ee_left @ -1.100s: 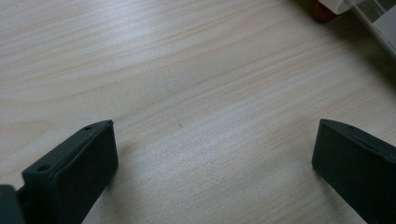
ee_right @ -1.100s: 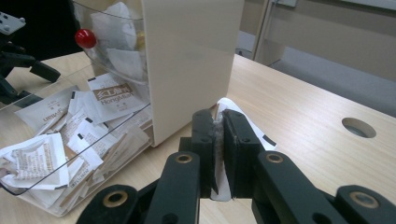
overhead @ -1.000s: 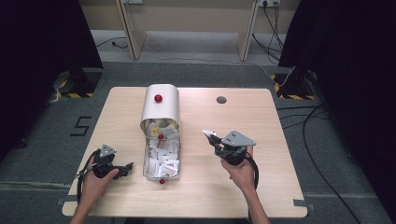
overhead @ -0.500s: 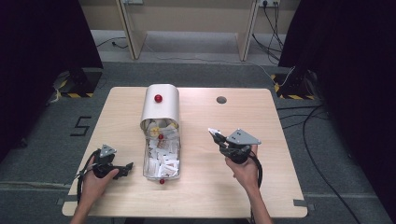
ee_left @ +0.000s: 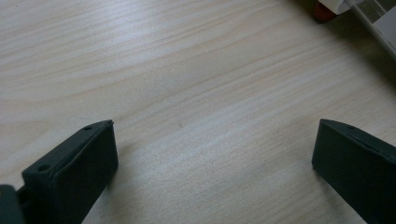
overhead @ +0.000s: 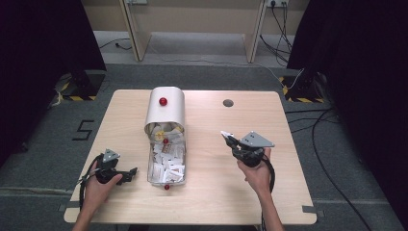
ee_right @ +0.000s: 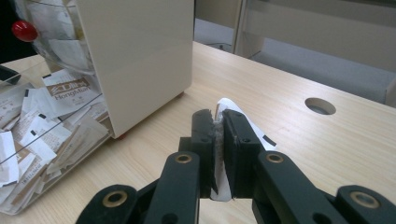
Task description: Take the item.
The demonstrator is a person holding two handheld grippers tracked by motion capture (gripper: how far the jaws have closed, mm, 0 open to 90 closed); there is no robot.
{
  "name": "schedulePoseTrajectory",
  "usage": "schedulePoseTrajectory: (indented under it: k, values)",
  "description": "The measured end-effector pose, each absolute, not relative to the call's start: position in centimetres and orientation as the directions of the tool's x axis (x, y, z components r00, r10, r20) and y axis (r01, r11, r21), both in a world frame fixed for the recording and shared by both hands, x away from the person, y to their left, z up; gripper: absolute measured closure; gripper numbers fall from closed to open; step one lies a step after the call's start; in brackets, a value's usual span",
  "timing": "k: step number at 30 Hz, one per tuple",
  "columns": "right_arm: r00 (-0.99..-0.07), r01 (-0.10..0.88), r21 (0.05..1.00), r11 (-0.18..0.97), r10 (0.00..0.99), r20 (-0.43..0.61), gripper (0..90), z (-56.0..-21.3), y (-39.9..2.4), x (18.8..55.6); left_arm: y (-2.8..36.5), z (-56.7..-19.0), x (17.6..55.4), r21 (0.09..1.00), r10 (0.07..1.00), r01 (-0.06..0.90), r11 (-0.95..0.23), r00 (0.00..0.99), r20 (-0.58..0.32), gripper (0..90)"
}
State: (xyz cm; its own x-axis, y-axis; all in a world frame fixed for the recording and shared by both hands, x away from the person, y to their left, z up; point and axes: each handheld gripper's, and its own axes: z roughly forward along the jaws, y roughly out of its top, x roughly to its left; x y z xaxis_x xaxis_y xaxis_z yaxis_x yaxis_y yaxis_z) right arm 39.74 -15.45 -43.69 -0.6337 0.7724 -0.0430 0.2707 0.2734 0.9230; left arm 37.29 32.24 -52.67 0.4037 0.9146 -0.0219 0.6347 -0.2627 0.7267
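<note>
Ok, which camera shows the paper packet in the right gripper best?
The right gripper view: the white packet sits close up, pinched between the shut jaws. The high view shows it as a small white tip at the right gripper.

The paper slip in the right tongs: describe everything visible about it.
The paper slip is a small white piece with a black mark near one edge, thin and slightly crumpled where it is pinched. The right tongs are shut on it, both black jaws pressing its middle, so its ends stick out above and below them. It is held in the air above the wooden table, off to the side of the cream box, touching nothing else.
</note>
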Motion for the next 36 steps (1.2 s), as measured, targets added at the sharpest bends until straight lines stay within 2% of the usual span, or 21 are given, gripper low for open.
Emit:
schedulePoseTrajectory:
  k: [36]
  values:
    - [-0.574,0.344,0.903,0.258,0.819,-0.015,83.3,-45.8,-17.8,41.2,32.2,-52.7,37.3,0.727,0.914,0.635,-0.263,0.404,-0.022,0.0]
